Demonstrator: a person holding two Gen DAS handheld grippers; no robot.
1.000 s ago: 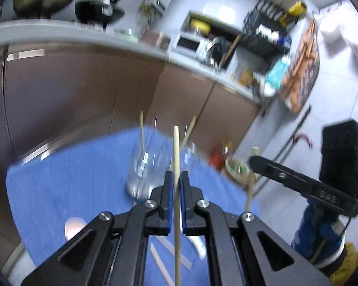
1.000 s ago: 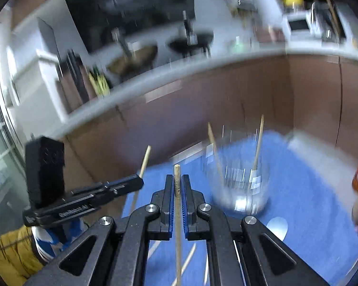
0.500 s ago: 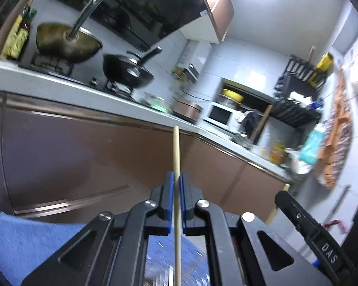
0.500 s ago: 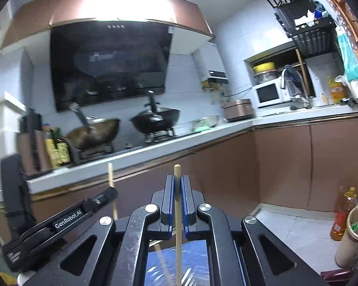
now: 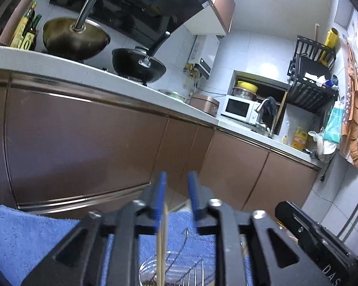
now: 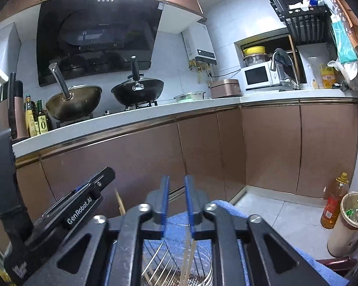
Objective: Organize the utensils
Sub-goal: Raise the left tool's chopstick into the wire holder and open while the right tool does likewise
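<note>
Grippers, two, both with blue-padded jaws parted and nothing clamped.

Left gripper [image 5: 176, 195]: jaws spread to a moderate gap. One wooden chopstick [image 5: 161, 243] stands loose just inside the left pad, its top at about 6 o'clock in the left wrist view, its lower end inside the glass cup [image 5: 169, 271] directly beneath. Whether the stick touches the pad cannot be told.

Right gripper [image 6: 177, 196]: jaws likewise parted, released. A second chopstick [image 6: 189, 257] runs down from the right pad's lower edge into the same glass cup [image 6: 202, 269], at 6 o'clock in the right wrist view.

Cup stands on a blue towel [image 5: 23, 238].

Left gripper's body [image 6: 66, 217] shows at 8 o'clock in the right wrist view, with another stick tip [image 6: 119, 201] beside it.
</note>
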